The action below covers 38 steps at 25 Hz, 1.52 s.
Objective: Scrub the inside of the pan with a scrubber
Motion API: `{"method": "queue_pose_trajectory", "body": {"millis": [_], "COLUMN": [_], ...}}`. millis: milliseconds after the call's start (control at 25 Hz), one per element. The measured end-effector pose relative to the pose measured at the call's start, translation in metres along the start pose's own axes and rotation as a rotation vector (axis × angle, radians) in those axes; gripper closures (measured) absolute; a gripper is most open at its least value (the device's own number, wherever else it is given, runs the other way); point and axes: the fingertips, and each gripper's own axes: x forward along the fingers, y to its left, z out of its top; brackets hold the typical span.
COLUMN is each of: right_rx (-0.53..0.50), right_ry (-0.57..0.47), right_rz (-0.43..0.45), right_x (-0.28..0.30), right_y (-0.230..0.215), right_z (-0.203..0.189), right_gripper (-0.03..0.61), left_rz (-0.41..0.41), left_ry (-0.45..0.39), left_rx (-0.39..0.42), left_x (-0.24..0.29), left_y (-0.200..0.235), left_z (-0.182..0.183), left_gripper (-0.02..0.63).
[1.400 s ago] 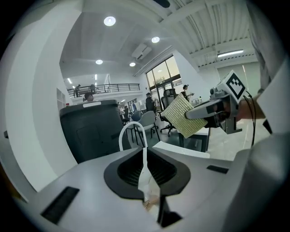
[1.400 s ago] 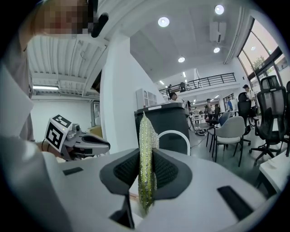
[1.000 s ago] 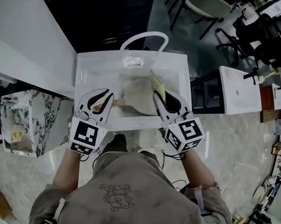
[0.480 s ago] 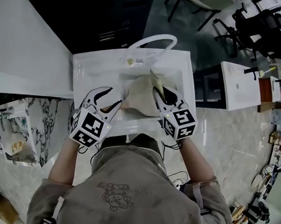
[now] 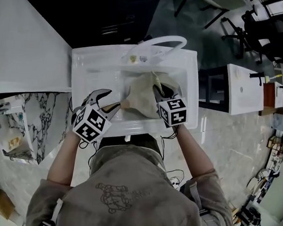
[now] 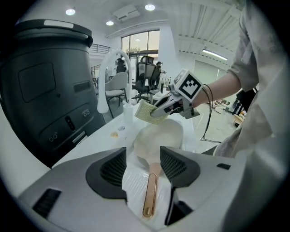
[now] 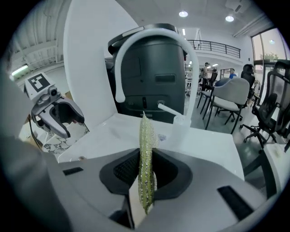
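Two grippers are pointing down into a white sink (image 5: 87,65) in the head view, one in each of the person's hands. The beige pan (image 5: 142,101) is lying in the basin below the arched white faucet (image 5: 168,40), with its golden handle (image 5: 124,104) pointing toward the left gripper (image 5: 109,99). In the left gripper view, the left gripper (image 6: 142,165) is holding its fingers spread wide, having just been opening them. The handle (image 6: 149,195) is lying on the ribbed sink floor in the gap between them, and neither finger is pressing on it. The pan (image 6: 158,138) is sitting just beyond the fingertips. The right gripper (image 5: 160,90) is hovering over the far right part of the pan. In the right gripper view, its fingers are pinching a thin yellow-green scrubber (image 7: 145,154) on edge, so the right gripper (image 7: 145,174) is showing the pad standing up out of the grip, with the faucet (image 7: 154,34) arching behind it. From the left gripper view, the scrubber (image 6: 147,111) is hanging at the pan's far rim. Whether it is touching the pan is not clear.
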Motion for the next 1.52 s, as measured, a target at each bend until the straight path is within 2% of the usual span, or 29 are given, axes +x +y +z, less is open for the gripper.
{"method": "queue_pose_trajectory", "body": {"millis": [240, 520, 680, 800, 960, 1120, 1280, 1520], "right_rx": [0.092, 0.101, 0.099, 0.099, 0.051, 0.007, -0.059, -0.125], "right_ry": [0.109, 0.221, 0.302, 0.342, 0.371, 0.419, 0.461, 0.449], "right_rz": [0.003, 0.022, 0.021, -0.013, -0.083, -0.098, -0.067, 0.036], "right_x": [0.045, 0.085, 0.104, 0.116, 0.131, 0.142, 0.15, 0.167], "right_y": [-0.032, -0.055, -0.064, -0.075, -0.09, -0.09, -0.074, -0.048], "right_z": [-0.041, -0.078, -0.099, -0.11, -0.123, -0.133, -0.146, -0.148], "right_gripper": [0.501, 0.502, 0.502, 0.502, 0.502, 0.5, 0.497, 0.495], "left_rz": [-0.036, -0.076, -0.1, -0.108, -0.114, -0.134, -0.147, -0.149], "left_ry": [0.086, 0.184, 0.261, 0.311, 0.354, 0.417, 0.447, 0.423], "left_rx": [-0.042, -0.066, -0.042, -0.016, -0.034, -0.027, -0.045, -0.128], "left_x": [0.033, 0.065, 0.08, 0.09, 0.1, 0.106, 0.108, 0.11], "left_y": [-0.005, -0.012, -0.018, -0.019, -0.019, -0.022, -0.024, -0.025], "left_z": [-0.029, -0.06, -0.081, -0.095, -0.113, -0.131, -0.14, -0.147], "left_gripper": [0.393, 0.393, 0.393, 0.393, 0.393, 0.393, 0.394, 0.394]}}
